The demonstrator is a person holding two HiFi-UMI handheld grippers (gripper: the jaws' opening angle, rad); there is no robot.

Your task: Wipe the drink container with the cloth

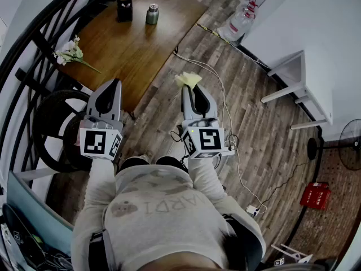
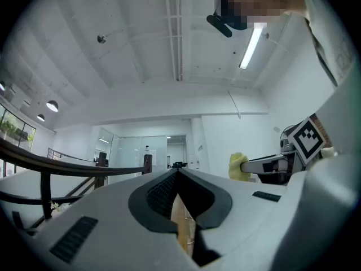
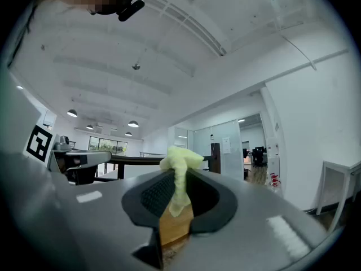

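Note:
The drink container (image 1: 152, 14), a grey-green flask with a metal cap, stands upright at the far end of the wooden table (image 1: 121, 49). My right gripper (image 1: 190, 86) is shut on a pale yellow cloth (image 1: 188, 79), which sticks out of the jaw tips; the cloth (image 3: 178, 174) hangs pinched between the jaws in the right gripper view. My left gripper (image 1: 115, 83) is shut with nothing in it, its tip over the table's near edge. Both grippers are held close to my body, far short of the flask. The left gripper view also catches the cloth (image 2: 237, 166).
A black holder (image 1: 124, 8) stands next to the flask. White flowers (image 1: 71, 52) lie at the table's left edge. A curved black railing (image 1: 34, 44) runs along the left. Cables (image 1: 225, 117) trail over the wood floor; a white desk (image 1: 304, 83) stands at right.

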